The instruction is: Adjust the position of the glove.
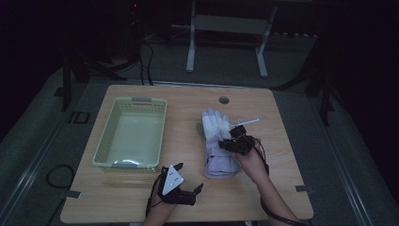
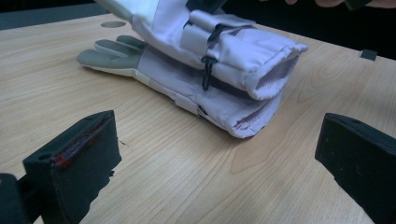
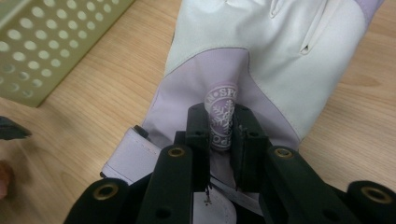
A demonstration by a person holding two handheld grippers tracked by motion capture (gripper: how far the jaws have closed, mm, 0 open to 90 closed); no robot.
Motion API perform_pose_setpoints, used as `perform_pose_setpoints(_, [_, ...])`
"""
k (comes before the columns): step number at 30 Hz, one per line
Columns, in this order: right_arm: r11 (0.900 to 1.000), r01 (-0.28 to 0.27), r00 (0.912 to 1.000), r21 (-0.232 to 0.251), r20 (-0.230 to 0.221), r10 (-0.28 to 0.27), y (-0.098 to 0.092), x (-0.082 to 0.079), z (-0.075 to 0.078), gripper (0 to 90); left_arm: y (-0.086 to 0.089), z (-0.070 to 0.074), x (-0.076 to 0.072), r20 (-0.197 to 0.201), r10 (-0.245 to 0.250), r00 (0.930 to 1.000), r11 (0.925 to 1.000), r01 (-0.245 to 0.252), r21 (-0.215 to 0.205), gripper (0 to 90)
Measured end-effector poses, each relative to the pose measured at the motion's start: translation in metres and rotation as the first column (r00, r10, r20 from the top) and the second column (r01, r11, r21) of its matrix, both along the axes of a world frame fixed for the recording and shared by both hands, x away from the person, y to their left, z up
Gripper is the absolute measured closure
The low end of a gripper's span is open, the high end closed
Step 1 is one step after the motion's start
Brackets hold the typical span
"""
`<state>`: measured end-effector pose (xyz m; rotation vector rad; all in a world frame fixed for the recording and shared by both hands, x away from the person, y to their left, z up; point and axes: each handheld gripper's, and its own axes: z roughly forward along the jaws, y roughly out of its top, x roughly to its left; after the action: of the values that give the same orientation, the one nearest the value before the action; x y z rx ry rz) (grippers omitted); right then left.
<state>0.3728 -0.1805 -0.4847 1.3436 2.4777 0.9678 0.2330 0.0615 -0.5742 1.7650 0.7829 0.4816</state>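
Two white-and-lavender gloves lie stacked at the middle right of the table, cuffs toward me. My right gripper point(image 1: 234, 143) is over the upper glove point(image 1: 214, 136) and is shut on a pinched-up fold of its lavender back point(image 3: 223, 126), where a round snowflake logo shows between the jaws. The left gripper view has the upper glove point(image 2: 224, 42) resting on the lower glove point(image 2: 187, 84), whose grey fingers stick out at the far left. My left gripper point(image 1: 190, 176) rests low near the table's front edge. It is open point(image 2: 219, 158), facing the cuffs with only bare wood between its jaws.
A pale green perforated basket point(image 1: 101, 150) stands empty on the left half of the table, and its wall point(image 3: 42, 42) is close to the gloves. A thin white strip point(image 1: 244, 122) lies by the gloves' fingertips. A round hole point(image 1: 224, 100) sits near the table's far edge.
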Motion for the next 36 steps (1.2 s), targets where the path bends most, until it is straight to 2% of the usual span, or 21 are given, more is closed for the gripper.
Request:
perform_pose_setpoints(4, [1.000,0.009,0.9999,-0.025,-0.006,-0.009,0.004,0.003,-0.010,77.8,0.000,0.000,0.000,0.000,0.001,1.0000,1.0000,-0.001,-0.001,0.0])
perform_pose_setpoints(8, [0.999,0.018,0.9998,-0.030,-0.007,-0.018,0.005,0.004,-0.020,75.6,0.000,0.000,0.000,-0.001,0.000,1.0000,1.0000,0.000,0.002,0.0])
perform_pose_setpoints(15, [0.999,0.023,0.9997,-0.028,0.012,-0.023,0.006,0.002,-0.023,68.7,0.000,0.000,0.000,-0.004,0.005,1.0000,1.0000,-0.005,0.003,0.0])
perform_pose_setpoints(17, [0.999,0.018,0.9995,-0.026,0.027,-0.017,0.005,0.001,-0.020,65.0,0.000,0.000,0.001,-0.002,0.016,0.9999,0.9998,-0.016,0.013,0.0])
perform_pose_setpoints(20, [1.000,0.019,0.9985,-0.005,0.051,-0.019,0.002,0.000,-0.016,51.2,0.000,0.000,0.001,-0.004,0.021,0.9998,0.9997,-0.021,0.015,0.0])
perform_pose_setpoints(22, [1.000,0.010,0.9977,0.003,0.067,-0.010,-0.001,-0.002,-0.012,45.8,0.000,0.000,0.001,-0.005,0.023,0.9997,0.9996,-0.023,0.014,0.0])
perform_pose_setpoints(24, [1.000,0.017,0.9967,0.017,0.080,-0.018,-0.006,-0.003,-0.009,33.3,0.000,0.000,0.001,0.005,0.040,0.9992,0.9991,-0.041,0.015,0.0])
perform_pose_setpoints(26, [0.999,-0.032,0.9956,0.037,0.089,0.028,-0.011,-0.005,-0.006,22.4,-0.001,0.000,0.001,0.009,0.062,0.9980,0.9978,-0.063,0.022,0.0])
perform_pose_setpoints(28, [0.998,-0.039,0.9925,0.043,0.117,0.034,-0.015,-0.008,-0.002,17.1,-0.001,0.000,0.001,0.010,0.074,0.9972,0.9970,-0.075,0.022,0.0])
perform_pose_setpoints(29, [0.997,-0.062,0.9927,0.034,0.106,0.058,-0.018,-0.009,0.000,12.1,-0.001,0.000,0.001,0.010,0.074,0.9972,0.9970,-0.074,0.020,0.0])
perform_pose_setpoints(30, [0.998,-0.059,0.9906,0.034,0.125,0.054,-0.021,-0.010,0.002,14.3,-0.001,0.000,0.001,0.009,0.075,0.9972,0.9970,-0.075,0.022,0.0])
perform_pose_setpoints(31, [0.998,-0.059,0.9906,0.034,0.125,0.054,-0.021,-0.010,0.002,14.3,-0.001,0.000,0.001,0.009,0.075,0.9972,0.9970,-0.075,0.022,0.0])
perform_pose_setpoints(32, [0.996,-0.068,0.9866,0.059,0.152,0.059,-0.026,-0.010,0.005,14.2,0.000,0.000,0.001,0.003,0.077,0.9970,0.9968,-0.077,0.017,0.0])
perform_pose_setpoints(34, [0.995,-0.074,0.9847,0.061,0.162,0.063,-0.028,-0.011,0.006,14.1,0.000,0.000,0.002,-0.006,0.077,0.9970,0.9970,-0.077,0.008,0.0])
perform_pose_setpoints(35, [0.995,-0.083,0.9788,0.061,0.192,0.070,-0.032,-0.012,0.009,14.1,0.001,0.000,0.002,-0.010,0.076,0.9971,0.9971,-0.076,0.006,0.0])
perform_pose_setpoints(36, [0.994,-0.090,0.9762,0.060,0.203,0.076,-0.034,-0.012,0.010,14.1,0.001,0.000,0.003,-0.019,0.070,0.9974,0.9975,-0.070,-0.002,0.0])
